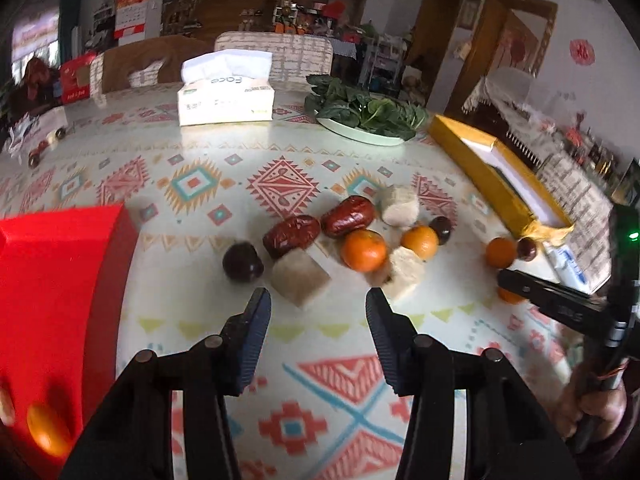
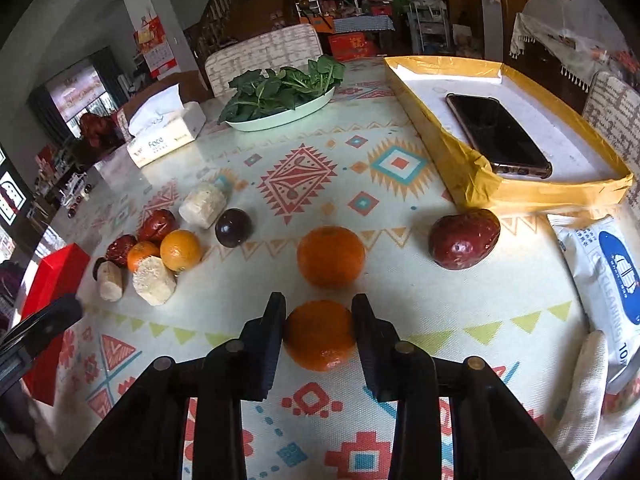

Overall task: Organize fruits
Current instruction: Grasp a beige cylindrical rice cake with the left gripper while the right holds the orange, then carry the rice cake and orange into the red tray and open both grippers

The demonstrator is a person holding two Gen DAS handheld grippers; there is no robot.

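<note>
In the right wrist view my right gripper [image 2: 319, 306] is shut on an orange mandarin [image 2: 320, 336] on the patterned table. A second mandarin [image 2: 331, 257] lies just beyond it, and a large red jujube [image 2: 464, 239] to the right. In the left wrist view my left gripper [image 1: 318, 300] is open and empty above the table, just short of a pale sugarcane chunk [image 1: 300, 278]. Around it lie a dark passion fruit [image 1: 242, 261], two red jujubes [image 1: 292, 236], mandarins [image 1: 364, 250] and more cane chunks [image 1: 404, 274]. A red box [image 1: 52, 300] at the left holds one mandarin [image 1: 48, 428].
A yellow tray [image 2: 472, 176] with a phone [image 2: 498, 136] stands at the right. A plate of spinach [image 2: 280, 92] and a tissue box [image 2: 164, 138] stand at the back. A wet-wipes pack [image 2: 604, 280] lies at the right edge.
</note>
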